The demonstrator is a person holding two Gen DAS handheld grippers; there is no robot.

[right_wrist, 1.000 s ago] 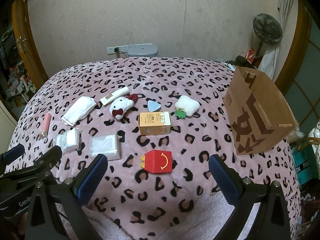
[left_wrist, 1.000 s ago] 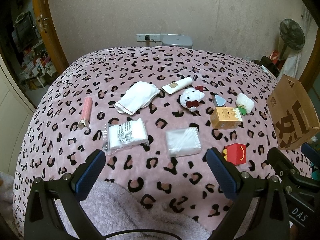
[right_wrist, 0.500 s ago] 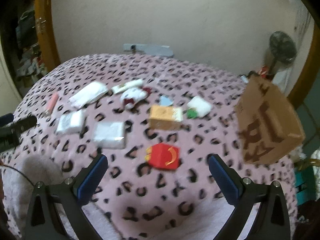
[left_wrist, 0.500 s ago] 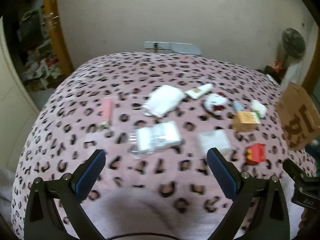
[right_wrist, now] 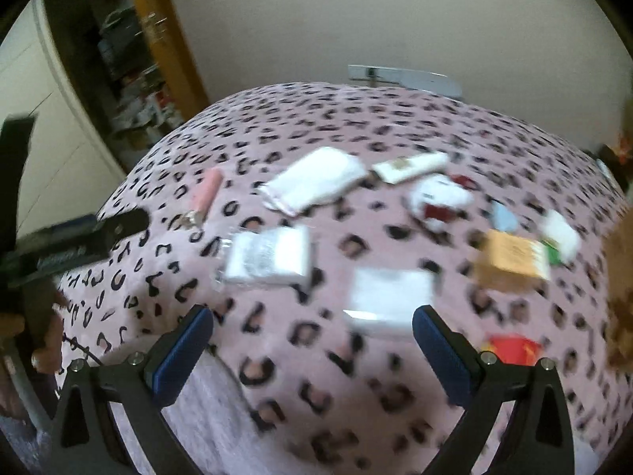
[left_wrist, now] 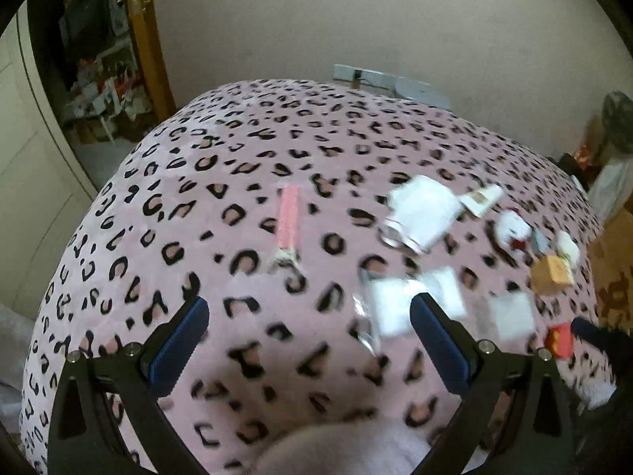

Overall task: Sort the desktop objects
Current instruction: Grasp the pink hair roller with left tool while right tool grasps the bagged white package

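Right wrist view: both hand-held grippers [right_wrist: 312, 340] gape empty; one pink tube [right_wrist: 206, 190], two clear packets [right_wrist: 269, 257]

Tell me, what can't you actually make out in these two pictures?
- Print on the orange box: smeared by motion blur, right wrist view.
- Brown paper bag: cut off at the frame edge, left wrist view.
- Red box: partly behind the right gripper finger.

Black gripper frames, silver screws, blue-padded fingers [left_wrist: 180, 346].
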